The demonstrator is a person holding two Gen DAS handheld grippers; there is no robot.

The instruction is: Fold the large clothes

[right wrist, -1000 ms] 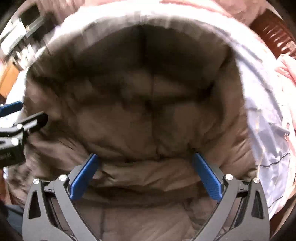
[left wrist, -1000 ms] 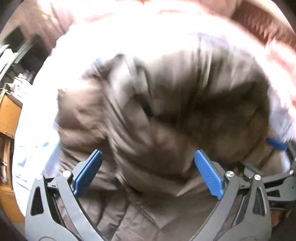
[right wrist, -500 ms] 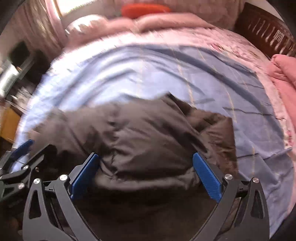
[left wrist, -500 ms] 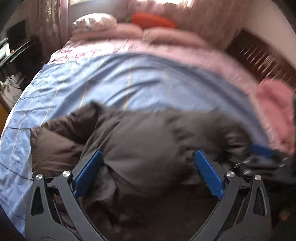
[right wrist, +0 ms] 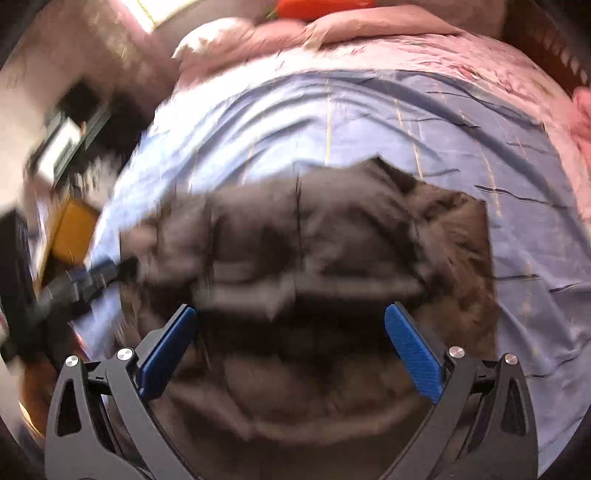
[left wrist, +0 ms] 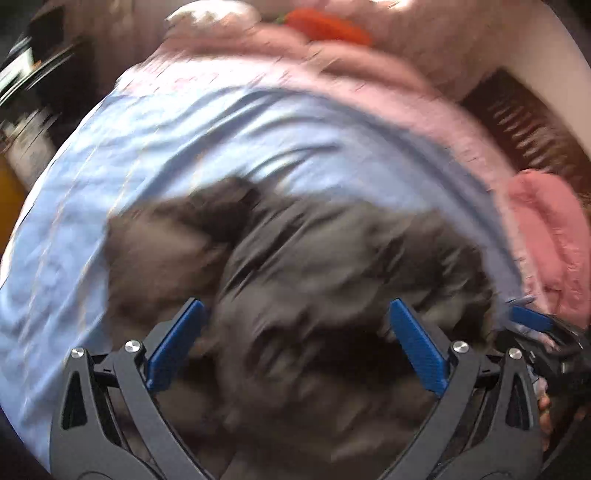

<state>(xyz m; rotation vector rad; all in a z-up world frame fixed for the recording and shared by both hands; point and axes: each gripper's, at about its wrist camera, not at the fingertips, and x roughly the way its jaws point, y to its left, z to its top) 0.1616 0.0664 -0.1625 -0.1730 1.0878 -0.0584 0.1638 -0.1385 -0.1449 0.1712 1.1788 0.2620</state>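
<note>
A large dark brown padded jacket (left wrist: 314, 277) lies bunched on the blue bedsheet (left wrist: 166, 147), also in the right wrist view (right wrist: 332, 229). My left gripper (left wrist: 295, 343) is open above the jacket's near part, nothing between its blue pads. My right gripper (right wrist: 291, 350) is open over the jacket's near edge, empty. The right gripper shows at the right edge of the left wrist view (left wrist: 532, 321); the left gripper shows at the left of the right wrist view (right wrist: 92, 277). Both views are blurred.
The blue sheet (right wrist: 369, 118) covers the bed. Pink bedding (left wrist: 332, 66) and a red-orange cushion (left wrist: 325, 26) lie at the far end. A pink folded blanket (left wrist: 546, 236) sits right. Dark wooden headboard (left wrist: 524, 125) is at right; furniture (right wrist: 70, 140) stands left.
Both grippers have pulled up and back from close over the jacket, so the bed now shows around it. The jacket lies lower and flatter. Both grippers stay open.
</note>
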